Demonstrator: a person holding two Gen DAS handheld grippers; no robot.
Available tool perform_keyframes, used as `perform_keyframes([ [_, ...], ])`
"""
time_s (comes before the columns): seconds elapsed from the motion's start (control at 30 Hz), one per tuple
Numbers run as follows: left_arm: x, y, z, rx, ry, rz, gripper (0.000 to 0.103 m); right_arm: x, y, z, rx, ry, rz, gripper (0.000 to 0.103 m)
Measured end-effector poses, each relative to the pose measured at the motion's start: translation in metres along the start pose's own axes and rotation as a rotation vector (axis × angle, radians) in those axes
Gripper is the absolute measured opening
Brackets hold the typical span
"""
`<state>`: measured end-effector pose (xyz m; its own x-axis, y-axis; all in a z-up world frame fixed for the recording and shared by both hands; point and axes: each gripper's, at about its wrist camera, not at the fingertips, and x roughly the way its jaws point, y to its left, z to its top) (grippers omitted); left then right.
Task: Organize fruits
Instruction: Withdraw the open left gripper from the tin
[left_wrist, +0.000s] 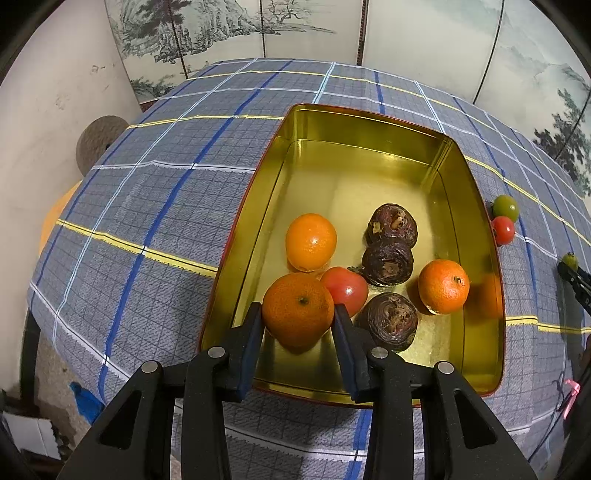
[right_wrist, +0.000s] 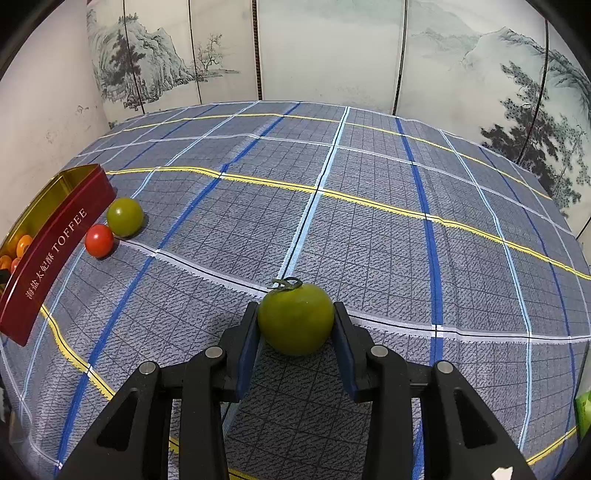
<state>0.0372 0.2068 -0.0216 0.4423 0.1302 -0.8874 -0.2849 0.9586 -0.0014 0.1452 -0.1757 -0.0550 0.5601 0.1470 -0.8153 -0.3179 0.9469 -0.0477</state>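
My left gripper is shut on a mandarin and holds it over the near end of the gold-lined tin. Inside the tin lie two more mandarins, a red tomato and three dark brown water chestnuts. My right gripper is shut on a green tomato with a stem, just above the checked tablecloth. A second green tomato and a small red tomato lie on the cloth beside the tin's red wall.
The tin's red outer wall reads TOFFEE. A painted folding screen stands behind the table. The table's left edge drops off beside the tin in the left wrist view. A green object sits at the right edge.
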Motion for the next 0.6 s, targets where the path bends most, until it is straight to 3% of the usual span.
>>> perform_keyframes([
  [0.6,-0.0029,0.0026,-0.0029,-0.017,-0.001,-0.006,0.044,0.0001,0.0005,-0.0001,-0.001,0.000,-0.001,0.036],
])
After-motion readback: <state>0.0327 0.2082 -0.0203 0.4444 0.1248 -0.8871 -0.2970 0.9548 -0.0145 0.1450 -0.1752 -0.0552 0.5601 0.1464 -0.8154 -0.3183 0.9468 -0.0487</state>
